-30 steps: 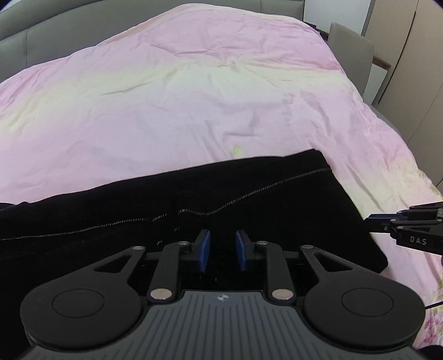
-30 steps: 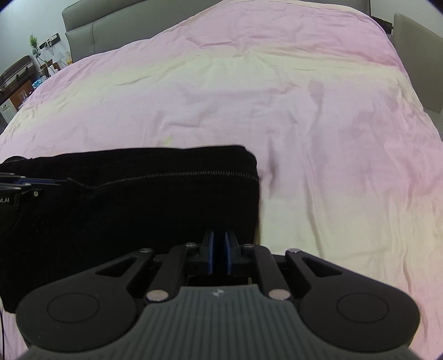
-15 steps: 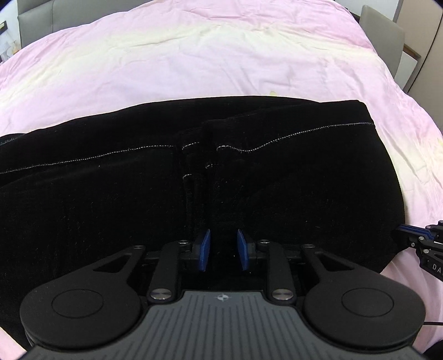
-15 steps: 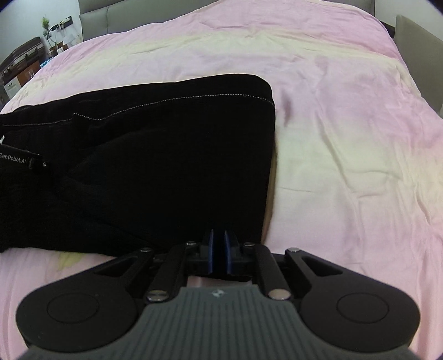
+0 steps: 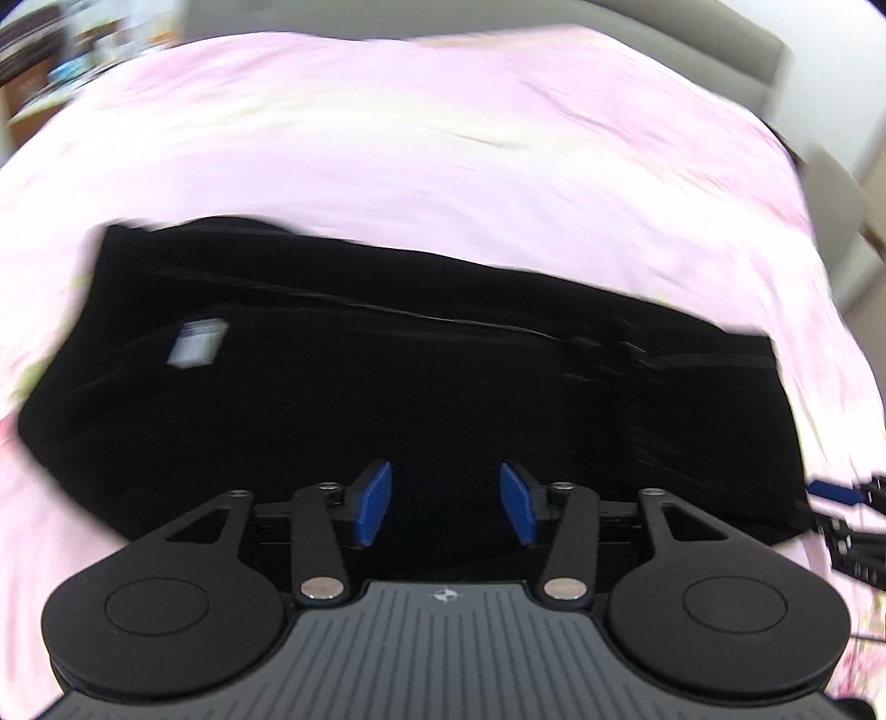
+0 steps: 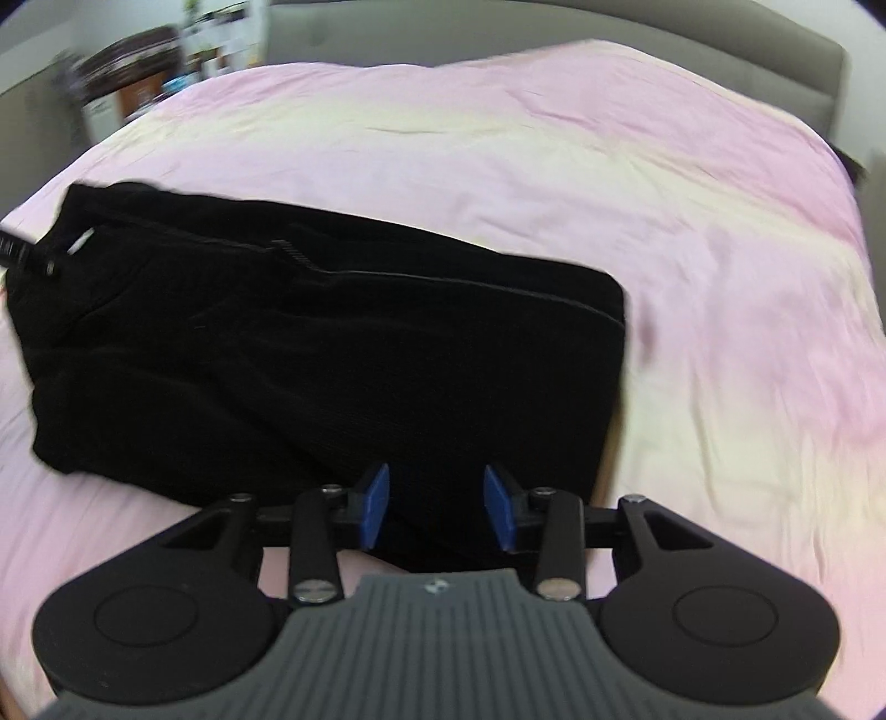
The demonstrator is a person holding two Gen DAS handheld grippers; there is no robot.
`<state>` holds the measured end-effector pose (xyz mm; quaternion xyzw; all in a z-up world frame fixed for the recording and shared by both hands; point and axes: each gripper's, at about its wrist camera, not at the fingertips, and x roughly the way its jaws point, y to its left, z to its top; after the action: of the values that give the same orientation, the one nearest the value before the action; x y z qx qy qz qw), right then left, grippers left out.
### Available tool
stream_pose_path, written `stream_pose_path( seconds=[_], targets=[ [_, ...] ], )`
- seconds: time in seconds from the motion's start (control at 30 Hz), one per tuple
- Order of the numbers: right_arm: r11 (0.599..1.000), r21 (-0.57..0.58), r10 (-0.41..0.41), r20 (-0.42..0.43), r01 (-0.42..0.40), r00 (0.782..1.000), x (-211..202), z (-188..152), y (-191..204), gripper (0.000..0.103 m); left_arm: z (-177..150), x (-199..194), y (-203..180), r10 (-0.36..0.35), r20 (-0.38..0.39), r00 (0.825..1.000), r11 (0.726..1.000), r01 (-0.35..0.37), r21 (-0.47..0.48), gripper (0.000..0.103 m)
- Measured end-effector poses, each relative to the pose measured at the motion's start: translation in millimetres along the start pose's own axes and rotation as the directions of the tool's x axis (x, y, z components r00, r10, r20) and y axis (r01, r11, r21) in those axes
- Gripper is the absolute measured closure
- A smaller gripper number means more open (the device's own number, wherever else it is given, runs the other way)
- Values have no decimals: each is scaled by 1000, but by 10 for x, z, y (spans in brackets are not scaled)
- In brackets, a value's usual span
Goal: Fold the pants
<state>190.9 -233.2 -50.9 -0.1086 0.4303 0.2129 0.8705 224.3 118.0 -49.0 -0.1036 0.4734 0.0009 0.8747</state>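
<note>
**Both claws parted over the folded black pants**

The left gripper (image 5: 446,504) has its blue pads standing well apart, and its jaws have just been opening; only the dark cloth of the pants (image 5: 387,399) lies behind the gap, and neither pad presses on it. The right gripper (image 6: 436,507) shows a somewhat narrower gap, its jaws likewise having just been opening, with the near edge of the pants (image 6: 332,376) running under and between the pads but not pinched by them.

The pants lie folded into a broad dark block on the pink bedspread (image 5: 443,138), their long side running across both views. In the left wrist view a small pale label (image 5: 195,344) shows on the cloth toward the left end, and a line of stitching runs along the upper part of the fabric. At the right edge of that view the tips of the right gripper (image 5: 847,515) reach in just beside the right end of the pants. In the right wrist view the pants end in a squared corner on the right, with bare bedspread (image 6: 664,221) beyond it.

Both views are smeared by motion, so whether the cloth under the right gripper's pads touches them is hard to say for certain. A grey headboard (image 6: 554,22) stands behind the bed.
</note>
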Motion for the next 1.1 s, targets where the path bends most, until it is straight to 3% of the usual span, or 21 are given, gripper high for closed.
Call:
stream_pose_path(
  seconds=[0.17, 0.33, 0.4, 0.53, 0.67, 0.8, 0.93, 1.1],
  targets=[
    [984, -176, 37, -5, -38, 999, 119, 359, 377, 67, -69, -294, 880, 105, 46, 993, 977, -94, -193, 35],
    [931, -361, 41, -34, -51, 999, 352, 733, 695, 67, -235, -293, 1559, 156, 54, 986, 921, -125, -369, 28],
    [912, -408, 26, -57, -47, 998, 502, 894, 762, 67, -330, -229, 1771, 147, 62, 987, 896, -106, -431, 24],
    [880, -472, 5, -121, -61, 993, 817, 1170, 856, 67, -515, -38, 2045, 127, 108, 986, 816, -42, -576, 23],
    [863, -498, -9, -186, -87, 982, 1041, 1338, 936, 67, -554, 201, 2123, 89, 139, 986, 770, 20, -637, 22],
    [842, -516, 30, -250, -160, 968, 1201, 1355, 982, 67, -567, 388, 2172, 43, 194, 980, 720, 104, -686, 19],
    [788, -590, -12, -297, -174, 955, 1445, 1408, 1149, 67, -530, 542, 2182, 38, 219, 975, 714, 127, -688, 18],
    [791, -585, -42, -346, -180, 937, 1614, 1442, 1189, 67, -453, 623, 2164, 42, 221, 974, 723, 123, -680, 25]
  ],
)
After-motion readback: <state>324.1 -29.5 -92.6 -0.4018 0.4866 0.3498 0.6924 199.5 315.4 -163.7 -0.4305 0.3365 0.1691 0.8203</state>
